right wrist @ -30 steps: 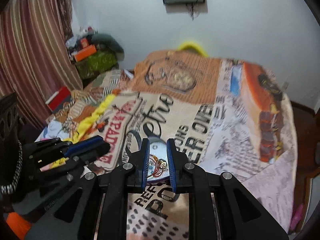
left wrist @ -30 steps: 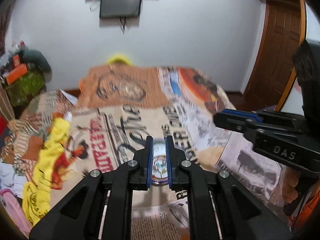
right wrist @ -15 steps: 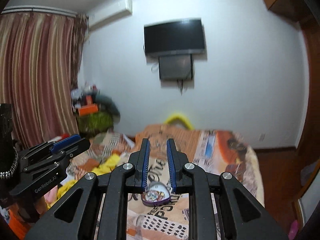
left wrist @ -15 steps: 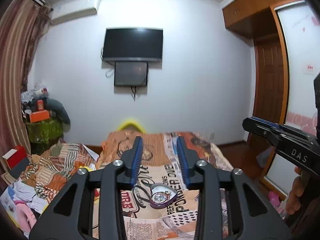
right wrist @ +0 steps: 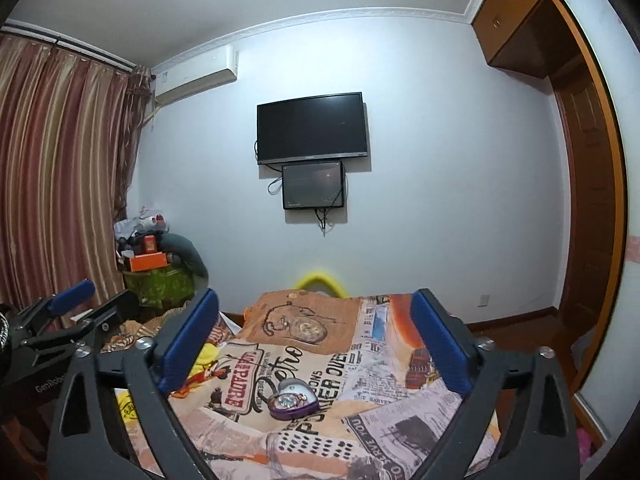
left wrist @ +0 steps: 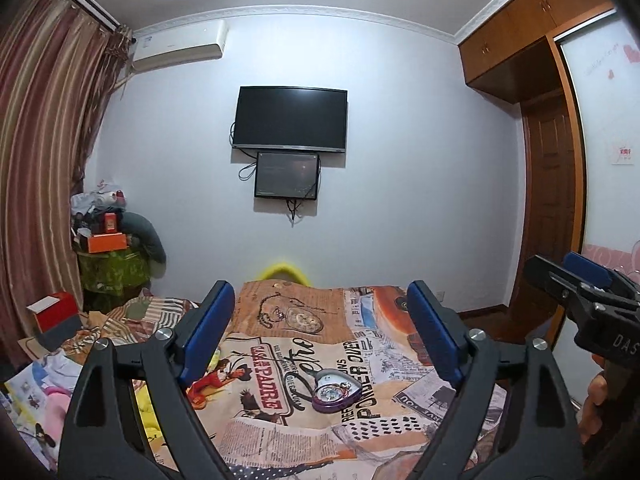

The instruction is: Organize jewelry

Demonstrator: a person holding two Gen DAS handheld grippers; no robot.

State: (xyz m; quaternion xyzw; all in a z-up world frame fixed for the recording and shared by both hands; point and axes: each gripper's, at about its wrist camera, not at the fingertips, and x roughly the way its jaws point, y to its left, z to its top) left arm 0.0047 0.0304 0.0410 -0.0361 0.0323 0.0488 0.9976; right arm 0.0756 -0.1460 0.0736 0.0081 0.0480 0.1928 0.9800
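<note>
A purple heart-shaped jewelry box (left wrist: 335, 391) lies open on the bed, with jewelry inside; it also shows in the right wrist view (right wrist: 292, 400). My left gripper (left wrist: 320, 320) is open wide and empty, held well above and behind the box. My right gripper (right wrist: 314, 322) is also open wide and empty, raised above the box. The right gripper shows at the right edge of the left wrist view (left wrist: 588, 304). The left gripper shows at the left edge of the right wrist view (right wrist: 68, 320).
The bed is covered by a newspaper-print bedspread (left wrist: 380, 364). A yellow cloth (right wrist: 204, 356) and piled clothes (left wrist: 44, 392) lie on the left. A cluttered stand (left wrist: 108, 256) is at the far left, and a wooden door (left wrist: 556, 208) on the right.
Both grippers have lifted away from the box and tilted up to face the wall. Both have opened from nearly shut to wide open.
</note>
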